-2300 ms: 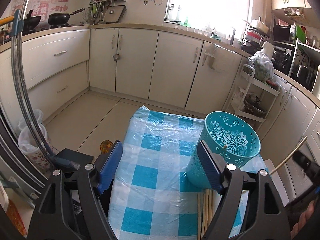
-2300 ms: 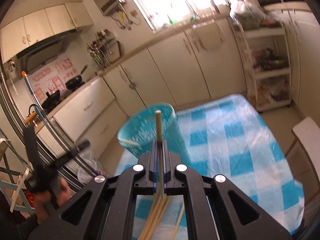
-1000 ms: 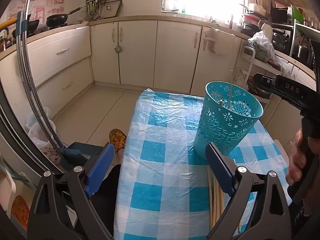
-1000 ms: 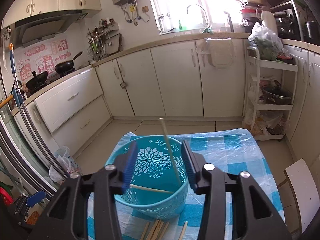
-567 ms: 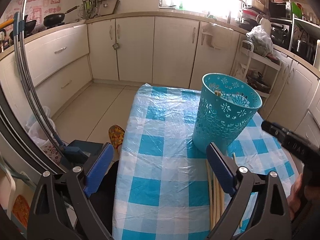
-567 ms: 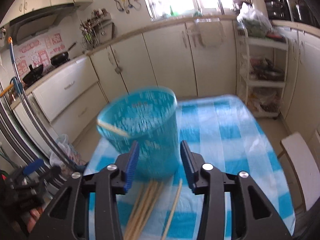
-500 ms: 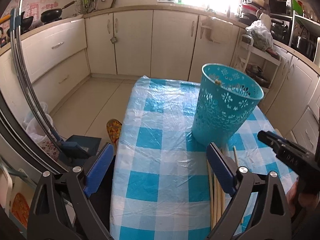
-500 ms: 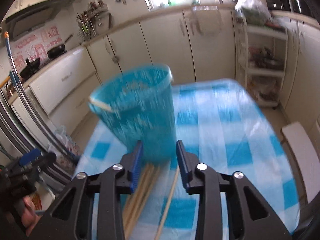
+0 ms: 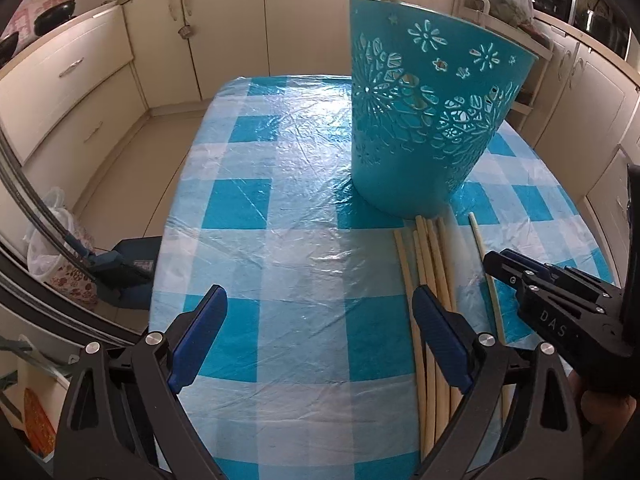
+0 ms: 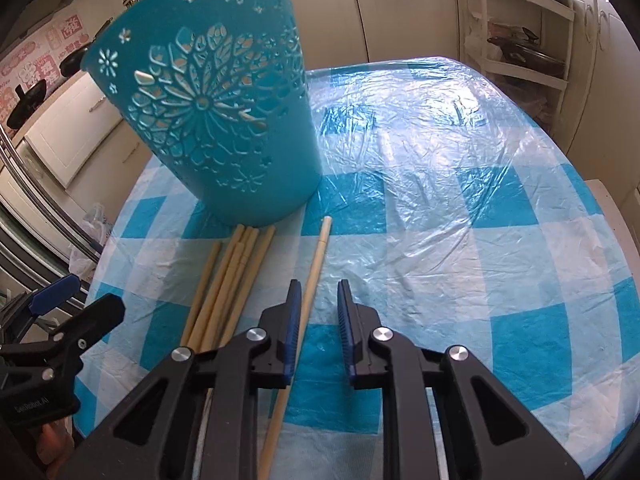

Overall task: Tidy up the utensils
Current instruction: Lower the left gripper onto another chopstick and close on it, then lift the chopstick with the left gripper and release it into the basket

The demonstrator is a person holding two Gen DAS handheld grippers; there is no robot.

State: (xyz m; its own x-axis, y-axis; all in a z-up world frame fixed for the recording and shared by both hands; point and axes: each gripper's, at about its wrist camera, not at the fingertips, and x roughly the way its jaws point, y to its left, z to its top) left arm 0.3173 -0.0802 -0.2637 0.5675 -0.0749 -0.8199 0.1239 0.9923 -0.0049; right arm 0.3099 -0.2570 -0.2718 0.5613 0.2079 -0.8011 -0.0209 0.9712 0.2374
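Observation:
A teal openwork basket [image 9: 424, 120] stands on the blue-checked table [image 9: 280, 240], with chopsticks inside showing through its holes; it also shows in the right wrist view [image 10: 216, 120]. A bundle of several wooden chopsticks [image 10: 228, 280] lies in front of it, and it also shows in the left wrist view [image 9: 430, 280]. One single chopstick [image 10: 314, 272] lies apart to the right, also in the left wrist view [image 9: 486, 276]. My right gripper [image 10: 318, 292] is open, low over the table, with the single chopstick between its jaws, not clamped. My left gripper [image 9: 316, 304] is wide open and empty, left of the bundle.
Cream kitchen cabinets [image 9: 224, 28] run along the back. A white shelf rack [image 10: 516, 36] stands at the back right. A broom handle and bagged items [image 9: 52, 240] sit on the floor left of the table. The table edge falls off on the left.
My right gripper let a chopstick go into the basket, then dropped down to the table around the single chopstick. My left gripper moved lower and nearer the table.

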